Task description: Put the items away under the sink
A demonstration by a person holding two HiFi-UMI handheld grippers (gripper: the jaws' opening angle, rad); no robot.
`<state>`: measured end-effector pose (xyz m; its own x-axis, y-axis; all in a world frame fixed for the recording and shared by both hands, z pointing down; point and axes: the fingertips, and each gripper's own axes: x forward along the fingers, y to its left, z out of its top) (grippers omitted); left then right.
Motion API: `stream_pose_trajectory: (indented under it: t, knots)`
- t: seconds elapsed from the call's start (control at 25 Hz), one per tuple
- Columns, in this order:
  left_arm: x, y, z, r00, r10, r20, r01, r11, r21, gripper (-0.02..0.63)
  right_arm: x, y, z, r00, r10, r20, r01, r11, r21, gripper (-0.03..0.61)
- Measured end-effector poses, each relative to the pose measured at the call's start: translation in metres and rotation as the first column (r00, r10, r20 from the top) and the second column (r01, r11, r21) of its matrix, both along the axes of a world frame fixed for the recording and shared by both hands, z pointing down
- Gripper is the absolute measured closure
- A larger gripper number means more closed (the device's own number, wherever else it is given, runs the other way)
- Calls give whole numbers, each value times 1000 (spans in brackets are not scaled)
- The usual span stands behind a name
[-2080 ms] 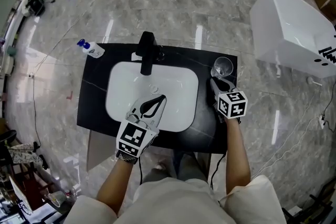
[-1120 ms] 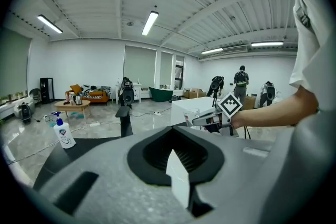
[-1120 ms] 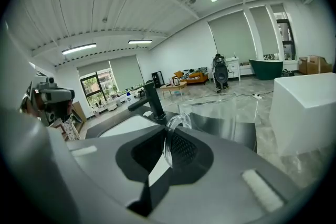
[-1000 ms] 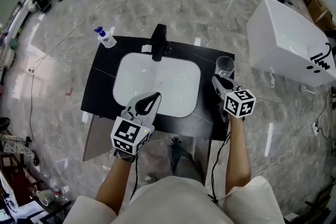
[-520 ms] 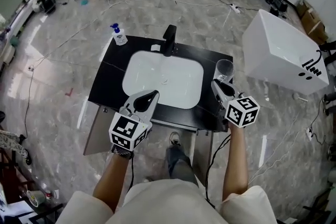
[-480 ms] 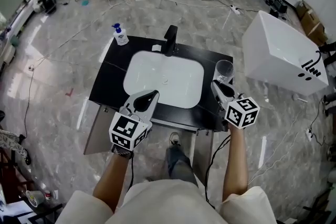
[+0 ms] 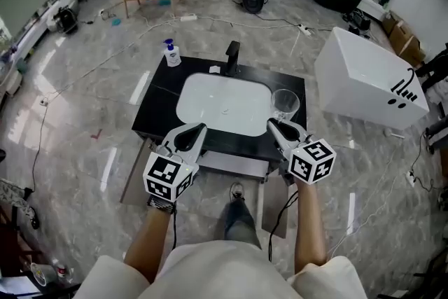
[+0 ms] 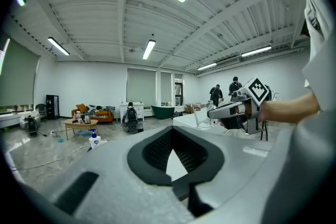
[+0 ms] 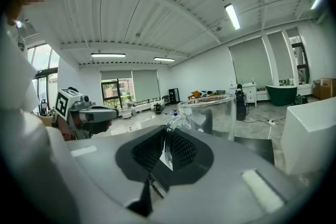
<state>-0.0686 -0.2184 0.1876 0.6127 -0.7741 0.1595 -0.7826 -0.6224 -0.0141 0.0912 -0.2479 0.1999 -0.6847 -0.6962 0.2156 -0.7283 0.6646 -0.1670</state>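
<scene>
The left gripper (image 8: 174,161) fills the foreground, its jaws meeting at the tips around a narrow gap with nothing in it. At right a hand (image 8: 287,108) holds the right gripper (image 8: 210,111) level, its marker cube (image 8: 256,91) on top and its tip at a glass (image 8: 201,116). Far left, a pump bottle (image 8: 94,139) stands before a low table (image 8: 79,124). Two people (image 8: 216,96) stand far back.

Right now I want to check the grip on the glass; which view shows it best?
Right gripper view: the glass sits close, its wall pinched by the right gripper. Head view shows it small from above; left gripper view, tiny and distant.
</scene>
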Motion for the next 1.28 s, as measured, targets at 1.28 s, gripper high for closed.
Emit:
stream_pose_trajectory:
  t: [1.28]
  knots:
    - [-91,227,-58,999,40,35,-44,989,142,614,-127,263,-94,992,-109,64,95,977,189,560]
